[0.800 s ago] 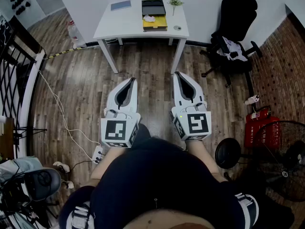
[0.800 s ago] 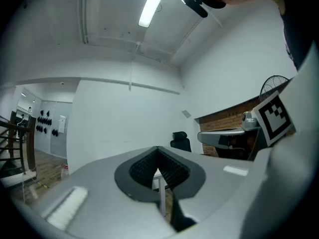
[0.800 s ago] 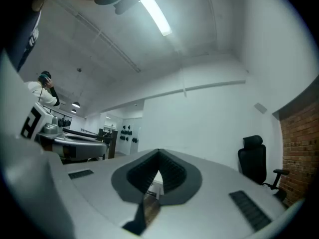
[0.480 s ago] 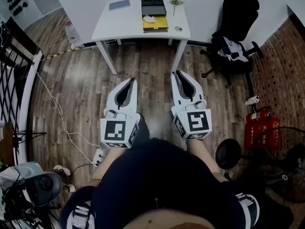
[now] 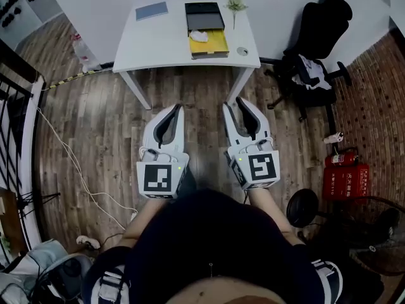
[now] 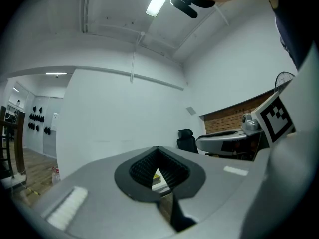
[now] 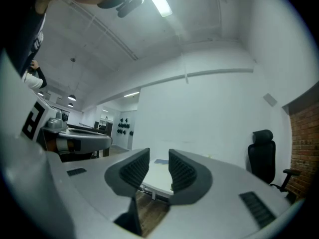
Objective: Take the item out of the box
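A box (image 5: 207, 31) with a black lid folded back and a yellow base sits on the white table (image 5: 158, 43) far ahead of me. A small white item (image 5: 199, 36) lies in the yellow part. Both grippers are held level over the wooden floor, well short of the table. My left gripper (image 5: 178, 107) has its tips together with nothing between them; in the left gripper view (image 6: 157, 151) a bit of the yellow box shows through the gap behind the tips. My right gripper (image 5: 235, 102) stands open and empty, with the table (image 7: 157, 180) seen between its jaws (image 7: 159, 158).
A blue-grey pad (image 5: 152, 11), a small plant (image 5: 235, 4) and a small round object (image 5: 243, 51) share the table. A black office chair (image 5: 316, 37) stands at the right, with a red fire extinguisher (image 5: 345, 179) and a fan (image 5: 380, 233) nearer. A cable (image 5: 69, 163) runs across the floor at left.
The table has come closer in the head view. Both grippers have moved a little forward together, and their jaws look the same.
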Action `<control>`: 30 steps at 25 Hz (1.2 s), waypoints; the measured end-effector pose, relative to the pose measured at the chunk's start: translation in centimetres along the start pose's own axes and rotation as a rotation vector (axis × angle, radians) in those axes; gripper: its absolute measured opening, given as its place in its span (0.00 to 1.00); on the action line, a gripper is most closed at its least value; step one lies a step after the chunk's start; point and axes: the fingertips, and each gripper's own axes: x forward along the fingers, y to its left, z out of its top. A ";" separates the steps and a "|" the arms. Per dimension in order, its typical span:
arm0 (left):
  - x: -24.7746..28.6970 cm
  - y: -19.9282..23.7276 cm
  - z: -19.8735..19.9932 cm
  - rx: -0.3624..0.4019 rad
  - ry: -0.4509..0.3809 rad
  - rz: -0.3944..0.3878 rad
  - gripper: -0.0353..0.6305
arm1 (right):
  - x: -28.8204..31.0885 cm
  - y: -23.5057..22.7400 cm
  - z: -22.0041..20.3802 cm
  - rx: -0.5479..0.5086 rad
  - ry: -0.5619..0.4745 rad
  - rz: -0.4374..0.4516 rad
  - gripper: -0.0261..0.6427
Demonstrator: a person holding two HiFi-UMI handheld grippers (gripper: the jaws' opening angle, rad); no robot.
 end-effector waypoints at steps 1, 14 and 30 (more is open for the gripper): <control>1.2 1.1 -0.2 0.010 0.006 -0.006 0.07 | 1.5 -0.3 0.0 0.002 0.001 -0.005 0.20; 11.9 11.5 -2.1 0.027 0.019 -0.084 0.07 | 15.0 -2.6 -1.8 0.026 0.017 -0.090 0.20; 15.4 14.0 -3.1 -0.061 0.031 -0.134 0.07 | 18.9 -3.6 -2.1 0.009 0.045 -0.140 0.20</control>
